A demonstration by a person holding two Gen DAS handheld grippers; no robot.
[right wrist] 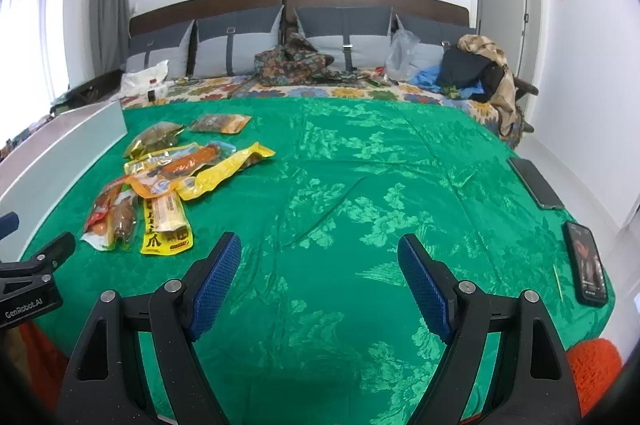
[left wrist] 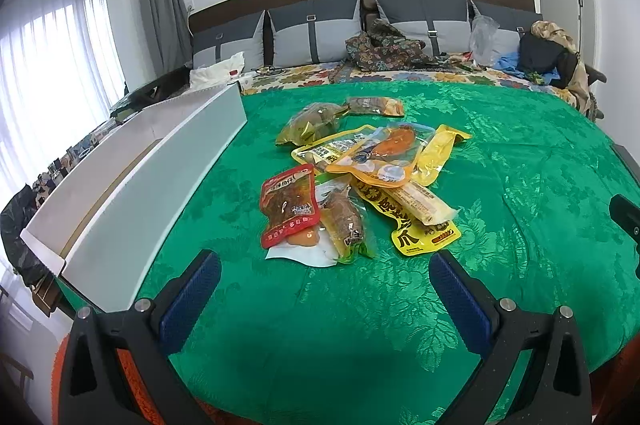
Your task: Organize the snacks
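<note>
Bed under a green floral cover fills both views, with grey cushions along the brown headboard and heaped clothes beneath them. A long white box lies on the cover's left side, open at the top. Just right of the box, the snacks sit in a loose overlapping pile: a red pack nearest, a yellow pack beside it, an orange pack on top, two more farther back. Two phones rest near the bed's right edge. The left gripper hovers short of the pile, jaws spread wide and empty. The right gripper hangs over bare cover, jaws likewise wide and empty.
</note>
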